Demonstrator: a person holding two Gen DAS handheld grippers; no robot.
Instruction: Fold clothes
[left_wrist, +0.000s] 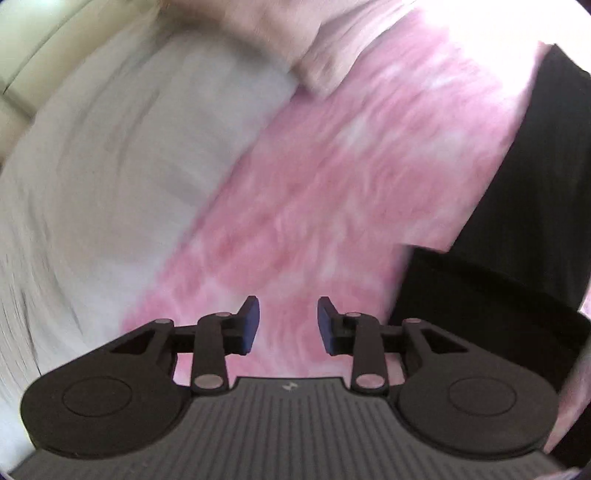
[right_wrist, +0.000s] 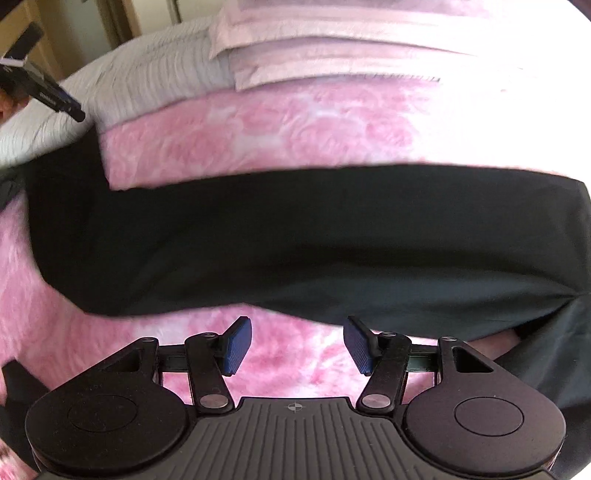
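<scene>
Lying flat across the pink bedspread (right_wrist: 295, 122), the black garment (right_wrist: 280, 240) spans left to right. Left gripper (left_wrist: 288, 325) fingers parted, empty, over bedspread. Right gripper (right_wrist: 297, 343) fingers open, empty, near garment's edge.

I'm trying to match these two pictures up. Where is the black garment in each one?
Left wrist view: the black garment runs down the right edge, beside the open left gripper.
Right wrist view: it stretches across the middle, just beyond the open right gripper.
Shared landmark: the pink blanket beneath it.

Black garment (right_wrist: 295, 229) lies on pink blanket (right_wrist: 258, 125)
</scene>
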